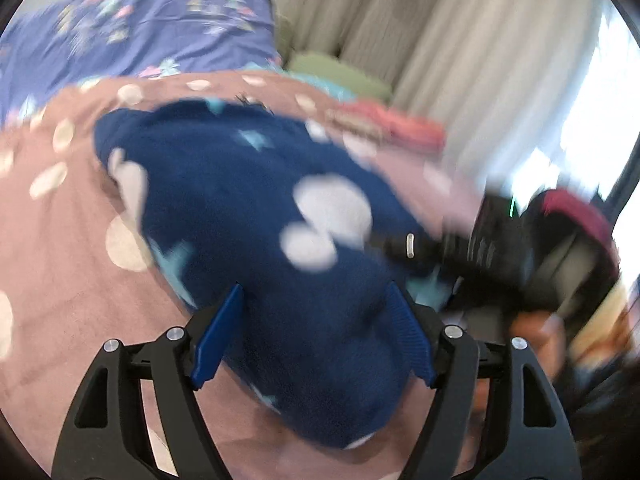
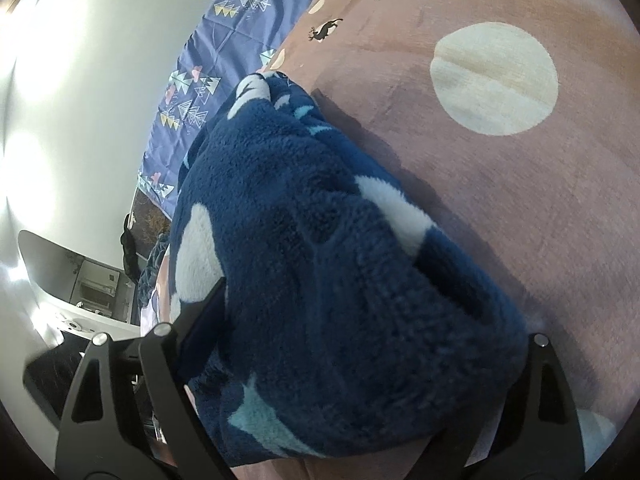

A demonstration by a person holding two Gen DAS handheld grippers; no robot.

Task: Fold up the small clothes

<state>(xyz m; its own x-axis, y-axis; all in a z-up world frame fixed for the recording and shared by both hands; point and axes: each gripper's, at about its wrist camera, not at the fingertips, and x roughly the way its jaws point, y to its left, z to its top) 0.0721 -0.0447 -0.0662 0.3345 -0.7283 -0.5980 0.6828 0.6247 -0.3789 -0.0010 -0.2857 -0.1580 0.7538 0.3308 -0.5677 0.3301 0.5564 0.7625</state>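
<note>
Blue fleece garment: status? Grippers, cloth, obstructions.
Left gripper and right gripper: both on blue fleece garment, jaw closure unclear. Garment bunched on brown dotted blanket. Nothing obstructing.

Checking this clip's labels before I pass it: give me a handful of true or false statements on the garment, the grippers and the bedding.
1. The garment is dark blue fleece with white and pale blue shapes. True.
2. It lies over a brown blanket with pale dots. True.
3. The left gripper hangs clear of the garment. False: blue fabric fills the space between its fingers.
4. The right gripper has the fleece bunched between its fingers. True.
5. The sheet beyond the blanket is plain white. False: it is purple-blue with a small tree pattern.
6. The curtains are dark red. False: they are pale.
</note>
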